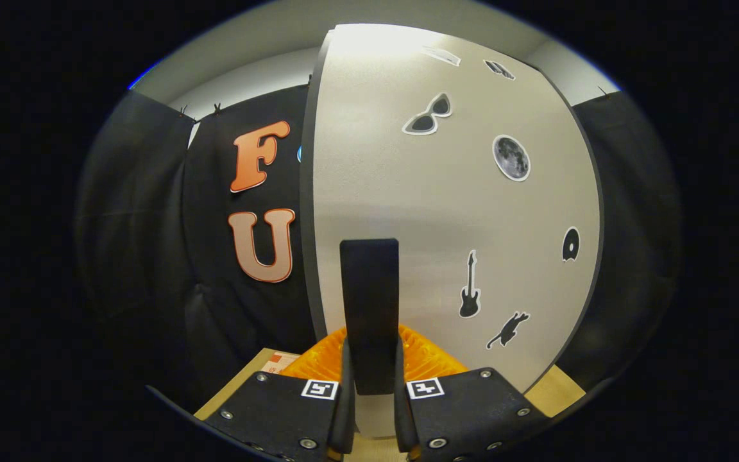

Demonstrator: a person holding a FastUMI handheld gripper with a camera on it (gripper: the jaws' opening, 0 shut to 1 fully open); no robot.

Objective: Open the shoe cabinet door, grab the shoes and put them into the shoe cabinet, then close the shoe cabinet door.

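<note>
The shoe cabinet door (446, 212) is a pale panel with small black stickers, standing close in front of me. Its black upright handle (369, 289) rises on the door's left part. My gripper (373, 378) is shut on the lower end of this handle, one finger pressing each side. The door's dark left edge (308, 192) shows against the booth wall; whether the door stands ajar I cannot tell.
A light wooden surface (555, 391) lies under the cabinet and shows on both sides of my fingers. A small pale box (280, 362) rests on it just left of the fingers. Black booth cloth hangs to the left and right of the cabinet.
</note>
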